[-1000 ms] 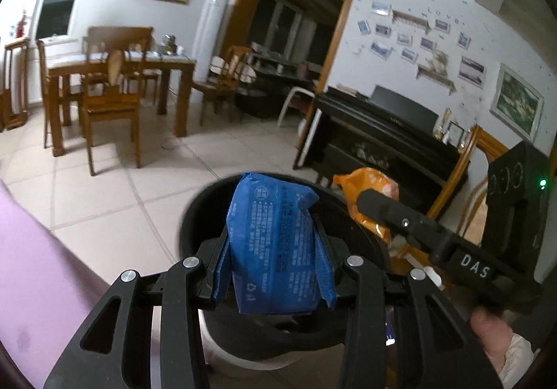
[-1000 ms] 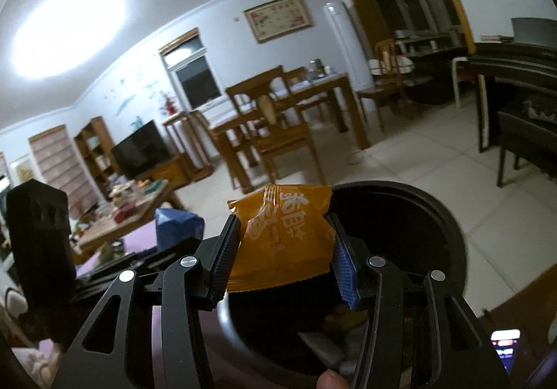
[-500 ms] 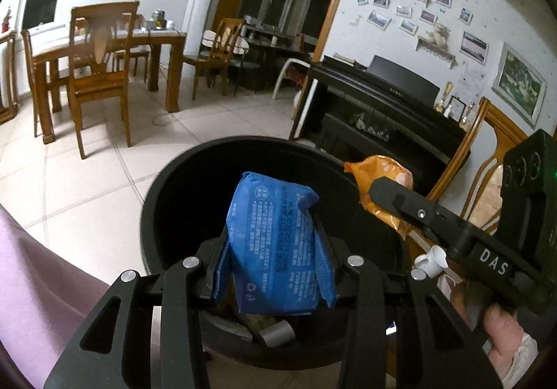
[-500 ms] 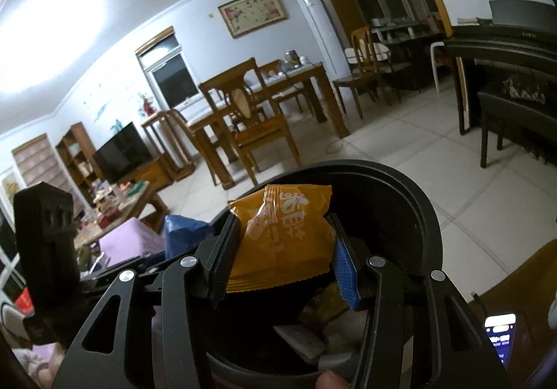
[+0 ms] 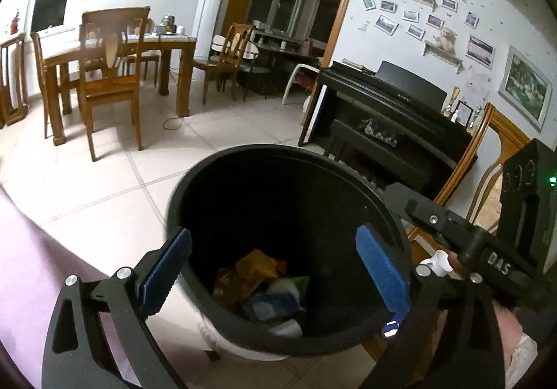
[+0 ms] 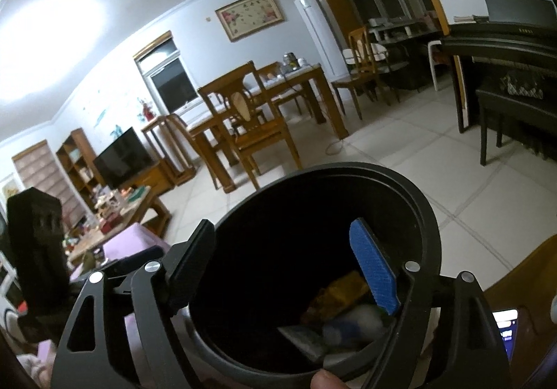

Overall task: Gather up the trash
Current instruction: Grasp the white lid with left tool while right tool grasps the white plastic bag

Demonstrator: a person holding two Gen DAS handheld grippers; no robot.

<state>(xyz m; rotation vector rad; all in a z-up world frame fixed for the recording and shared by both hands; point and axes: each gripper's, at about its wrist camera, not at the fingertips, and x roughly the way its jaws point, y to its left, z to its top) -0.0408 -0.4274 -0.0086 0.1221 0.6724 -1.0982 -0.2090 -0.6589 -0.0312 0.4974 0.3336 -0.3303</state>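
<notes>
Now I see a big black bin (image 5: 278, 180) standing on the pale floor, right under and just past both sets of fingers. Down at the bottom of it lies the trash. An orange snack bag (image 5: 249, 276) lies between my left fingers but far below them. Beside it is a blue pack (image 5: 275, 305), with something white and green I cannot make out. My left gripper (image 5: 275, 270) is opening, with nothing in its jaws. My right gripper (image 6: 282, 267) is opening too, and it has nothing between its jaws.
</notes>
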